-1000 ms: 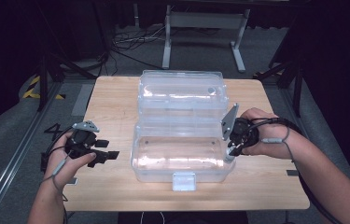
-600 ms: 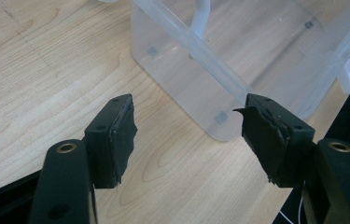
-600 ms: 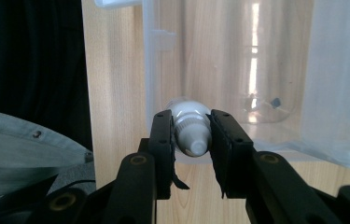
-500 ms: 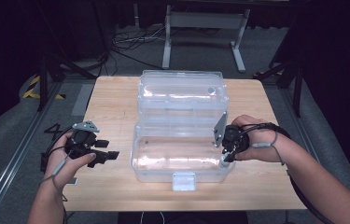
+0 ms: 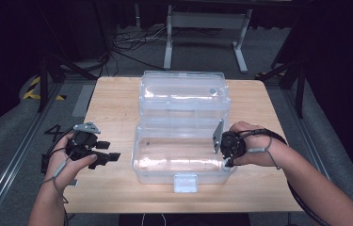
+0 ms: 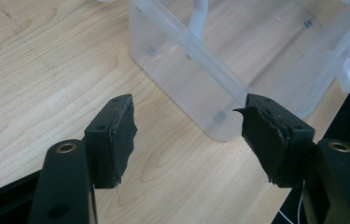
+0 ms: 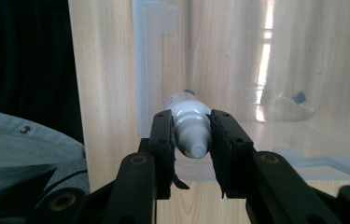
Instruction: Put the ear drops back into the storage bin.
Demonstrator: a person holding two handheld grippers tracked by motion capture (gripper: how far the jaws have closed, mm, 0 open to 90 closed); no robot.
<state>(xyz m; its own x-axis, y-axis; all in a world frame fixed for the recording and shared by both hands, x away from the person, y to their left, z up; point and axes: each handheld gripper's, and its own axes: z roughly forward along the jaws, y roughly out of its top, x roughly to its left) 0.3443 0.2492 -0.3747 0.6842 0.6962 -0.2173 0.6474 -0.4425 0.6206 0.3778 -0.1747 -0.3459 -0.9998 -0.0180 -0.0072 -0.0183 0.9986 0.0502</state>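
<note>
A clear plastic box stands open in the middle of the wooden table, its lid laid back behind it. My right gripper hangs at the box's right end, pointing down into it. In the right gripper view the jaws are shut on a small white bottle with a nozzle tip, above the box's floor and near its rim. My left gripper sits low over the table left of the box, open with nothing in it; the box's near corner lies just ahead of it.
A white latch sticks out from the box's front wall, close to the table's near edge. Bare wood lies to the left and right of the box. A metal stand and cables are on the floor behind the table.
My right hand has sunk with the bottle, from the box's right rim down toward its inside. The left hand has stayed where it was.
</note>
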